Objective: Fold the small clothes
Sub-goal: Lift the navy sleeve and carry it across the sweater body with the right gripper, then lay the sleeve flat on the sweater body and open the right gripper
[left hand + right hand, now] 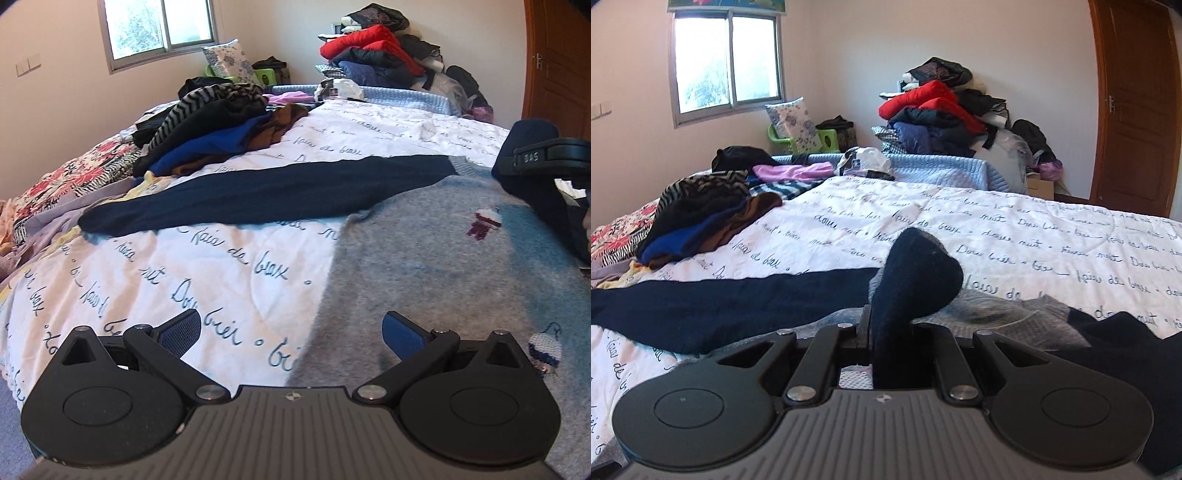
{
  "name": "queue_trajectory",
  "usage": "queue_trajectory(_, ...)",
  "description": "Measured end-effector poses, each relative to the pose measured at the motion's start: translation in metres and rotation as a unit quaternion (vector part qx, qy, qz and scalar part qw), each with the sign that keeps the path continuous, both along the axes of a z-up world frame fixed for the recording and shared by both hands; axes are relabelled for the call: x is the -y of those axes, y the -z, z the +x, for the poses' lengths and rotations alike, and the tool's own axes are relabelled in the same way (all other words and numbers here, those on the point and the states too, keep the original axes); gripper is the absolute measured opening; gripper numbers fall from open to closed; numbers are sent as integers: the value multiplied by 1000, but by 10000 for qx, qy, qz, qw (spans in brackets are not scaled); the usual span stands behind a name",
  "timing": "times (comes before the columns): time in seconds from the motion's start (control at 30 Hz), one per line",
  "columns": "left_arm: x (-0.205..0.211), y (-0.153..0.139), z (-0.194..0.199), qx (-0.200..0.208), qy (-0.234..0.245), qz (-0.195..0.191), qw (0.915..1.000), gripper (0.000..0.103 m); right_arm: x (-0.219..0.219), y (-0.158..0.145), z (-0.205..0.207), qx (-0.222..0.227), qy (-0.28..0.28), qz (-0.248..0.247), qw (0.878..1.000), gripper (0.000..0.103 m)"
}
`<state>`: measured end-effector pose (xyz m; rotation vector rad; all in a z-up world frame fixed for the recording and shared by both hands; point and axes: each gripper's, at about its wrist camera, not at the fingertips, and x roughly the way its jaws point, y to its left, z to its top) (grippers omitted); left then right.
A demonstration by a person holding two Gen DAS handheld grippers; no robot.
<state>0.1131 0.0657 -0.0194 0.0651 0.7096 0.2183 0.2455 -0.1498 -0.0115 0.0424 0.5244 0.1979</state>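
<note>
Sweater [424, 266], grey with navy sleeves, is shown spread flat on the bed [229, 258]. At left, one sleeve [258, 192] is laid straight out across the quilt. The left gripper [291, 332] is held spread and empty above the sweater's edge. At right, the right gripper [886, 343] is pinched shut on the other sleeve [916, 273], which is lifted clear of the body. A slip of the thick knit from this narrow pinch is judged possible, and the grey body may be dragged and creased, since it is not pinned down. No containers are seen; only a loose clothes heap [221, 125] further back.
</note>
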Motion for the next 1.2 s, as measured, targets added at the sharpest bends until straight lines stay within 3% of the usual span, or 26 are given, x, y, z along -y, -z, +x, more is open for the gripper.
queue_trajectory(0.43,-20,5,1,-189,-277,-151,9993,103,-62,25,-2,-27,-552,-857,9948,11)
queue_trajectory(0.67,-34,2,4,-210,-440,-429,9979,103,-79,36,1,-69,-720,-1207,9900,12)
queue_trajectory(0.7,-37,1,4,-221,-460,-474,9976,103,-82,38,3,-121,-765,-1266,9889,14)
queue_trajectory(0.8,-47,-3,8,-183,-567,-492,9970,103,-88,41,2,-130,-882,-1330,9871,36)
queue_trajectory(0.87,-53,-6,10,-140,-648,-335,9972,103,-91,39,-3,-88,-978,-1326,9863,58)
queue_trajectory(1.0,-68,-10,13,6,-801,-4,9968,103,-92,28,-17,-84,-1356,-1095,9847,58)
queue_trajectory(1.07,-79,-12,15,26,-934,-6,9956,103,-93,26,-20,-141,-1502,-984,9836,60)
queue_trajectory(1.13,-88,-12,19,6,-1071,-54,9942,103,-96,30,-15,-458,-1686,-885,9806,71)
queue_trajectory(1.2,-96,-13,20,-16,-1148,-167,9932,103,-94,30,-15,-524,-1602,-751,9828,71)
